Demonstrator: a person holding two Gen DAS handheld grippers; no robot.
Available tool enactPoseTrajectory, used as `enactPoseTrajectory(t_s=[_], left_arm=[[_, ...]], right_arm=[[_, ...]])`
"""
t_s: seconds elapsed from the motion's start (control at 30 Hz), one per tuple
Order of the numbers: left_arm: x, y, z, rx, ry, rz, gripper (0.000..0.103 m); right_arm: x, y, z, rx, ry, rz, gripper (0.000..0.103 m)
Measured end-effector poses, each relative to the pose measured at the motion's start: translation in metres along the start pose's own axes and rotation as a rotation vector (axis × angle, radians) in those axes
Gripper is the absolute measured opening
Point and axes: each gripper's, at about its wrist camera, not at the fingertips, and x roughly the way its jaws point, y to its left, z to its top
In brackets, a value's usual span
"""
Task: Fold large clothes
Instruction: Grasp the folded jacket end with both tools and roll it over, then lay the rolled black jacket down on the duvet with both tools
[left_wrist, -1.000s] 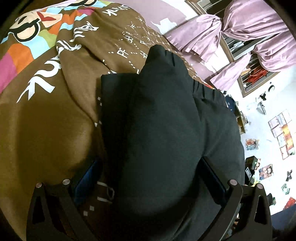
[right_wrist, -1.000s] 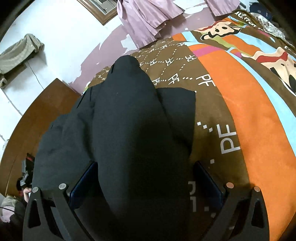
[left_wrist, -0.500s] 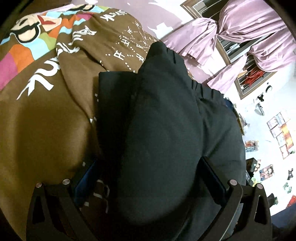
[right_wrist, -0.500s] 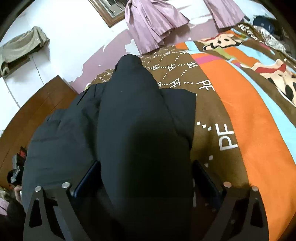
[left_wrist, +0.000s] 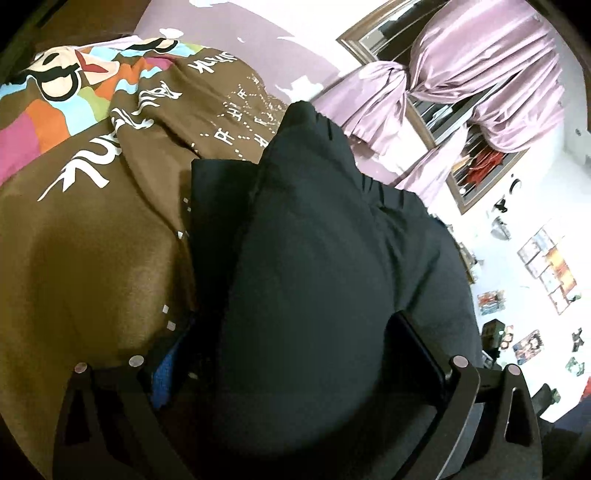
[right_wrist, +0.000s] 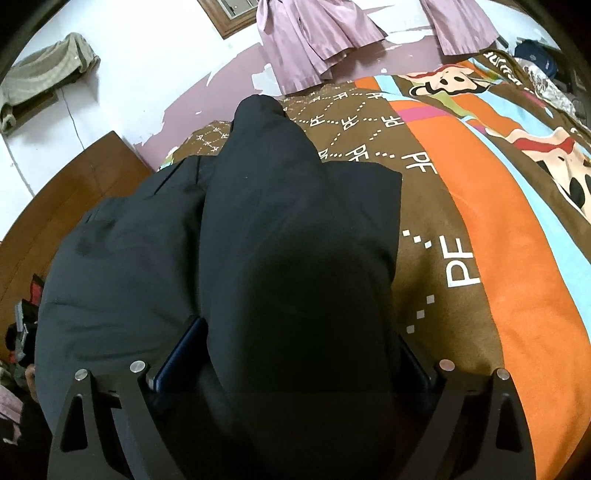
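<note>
A black garment (left_wrist: 314, 258) lies folded on the bed's brown patterned blanket (left_wrist: 92, 258), with a thick ridge of it running away from both cameras. My left gripper (left_wrist: 295, 354) straddles that ridge with its jaws wide. The blue left pad (left_wrist: 166, 369) stands a little apart from the cloth, while the right pad touches it. In the right wrist view the same black garment (right_wrist: 277, 240) fills the right gripper (right_wrist: 295, 354). There the blue pad (right_wrist: 181, 354) presses on the fold, and the far pad is mostly hidden under the cloth.
The orange and brown blanket (right_wrist: 498, 240) stretches to the right. Purple curtains (left_wrist: 480, 74) hang at a window behind the bed. A wooden headboard (right_wrist: 55, 206) lies to the left, and the wall (left_wrist: 546, 258) carries pictures. A grey-green cloth (right_wrist: 44, 77) hangs on the white wall.
The right jaws have narrowed onto the black fold. The left gripper has shifted and turned a little, so more wall and curtain show, and its jaws have come in slightly.
</note>
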Motion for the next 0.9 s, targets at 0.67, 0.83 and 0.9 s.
enactPoseTrajectory(t_s=[0.67, 0.83, 0.9], left_arm=[[-0.031, -0.017, 0.005, -0.078, -0.138, -0.049, 0.039], [-0.045, -0.045, 0.001, -0.079, -0.213, -0.016, 0.025], [-0.052, -0.058, -0.002, -0.079, -0.238, -0.02, 0.022]], right_arm=[[-0.031, 0.024, -0.019, 0.028, -0.059, 0.012, 0.035], [-0.053, 0.04, -0.021, 0.021, -0.136, 0.082, 0.02], [-0.064, 0.061, -0.018, -0.037, -0.163, 0.099, 0.018]])
